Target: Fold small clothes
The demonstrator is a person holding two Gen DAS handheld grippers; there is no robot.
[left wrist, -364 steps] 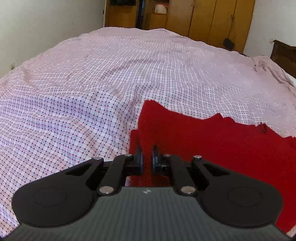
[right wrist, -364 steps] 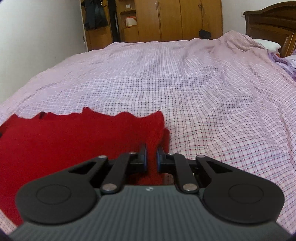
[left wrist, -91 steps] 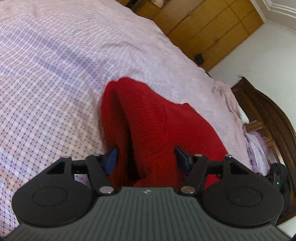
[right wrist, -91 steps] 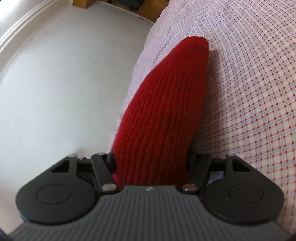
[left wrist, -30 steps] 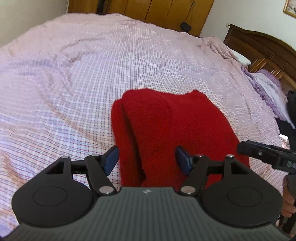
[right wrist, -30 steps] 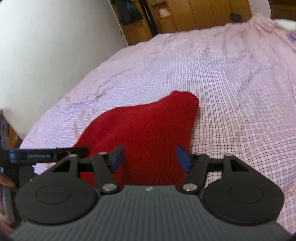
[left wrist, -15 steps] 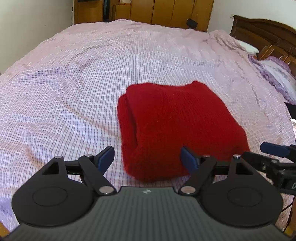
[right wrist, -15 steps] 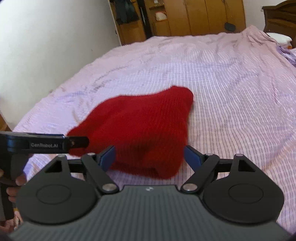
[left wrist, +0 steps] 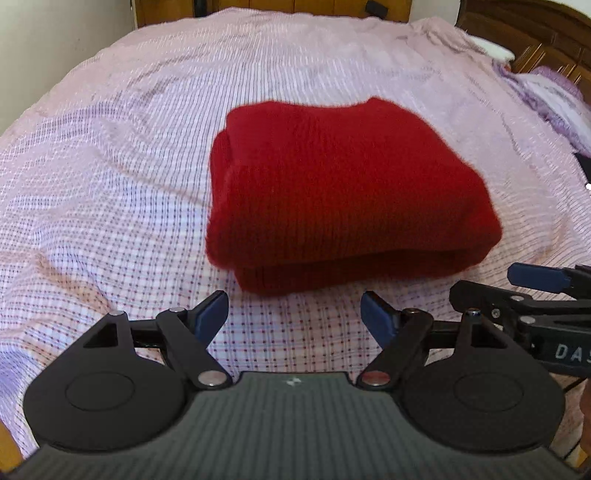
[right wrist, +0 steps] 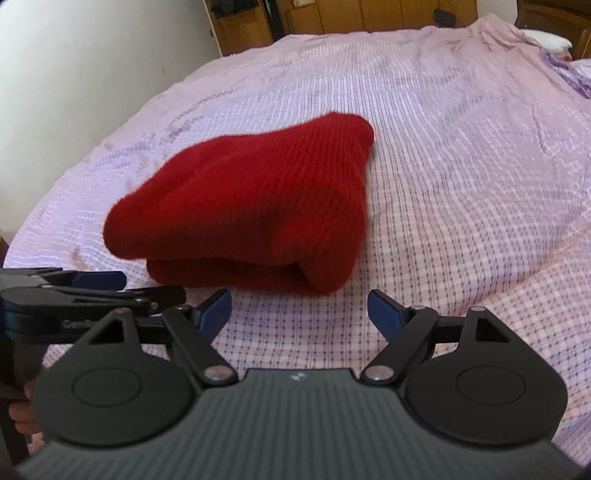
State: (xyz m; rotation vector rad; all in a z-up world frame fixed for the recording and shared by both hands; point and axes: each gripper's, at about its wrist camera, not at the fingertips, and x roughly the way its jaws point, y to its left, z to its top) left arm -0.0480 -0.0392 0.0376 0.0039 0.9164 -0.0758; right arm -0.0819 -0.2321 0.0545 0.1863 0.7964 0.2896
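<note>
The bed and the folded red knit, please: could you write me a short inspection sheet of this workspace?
Surface: bed under a pink checked sheet, lightly wrinkled.
Job's things: red knit garment, folded into a thick bundle, lying flat, untouched.
Clutter: purple fabric at the far right edge.
Grippers: left gripper and right gripper both open, nothing between the fingers, short of the garment's near edge.
Cables: nothing seen.
Surroundings: wooden wardrobe, dark wooden headboard, white wall.
</note>
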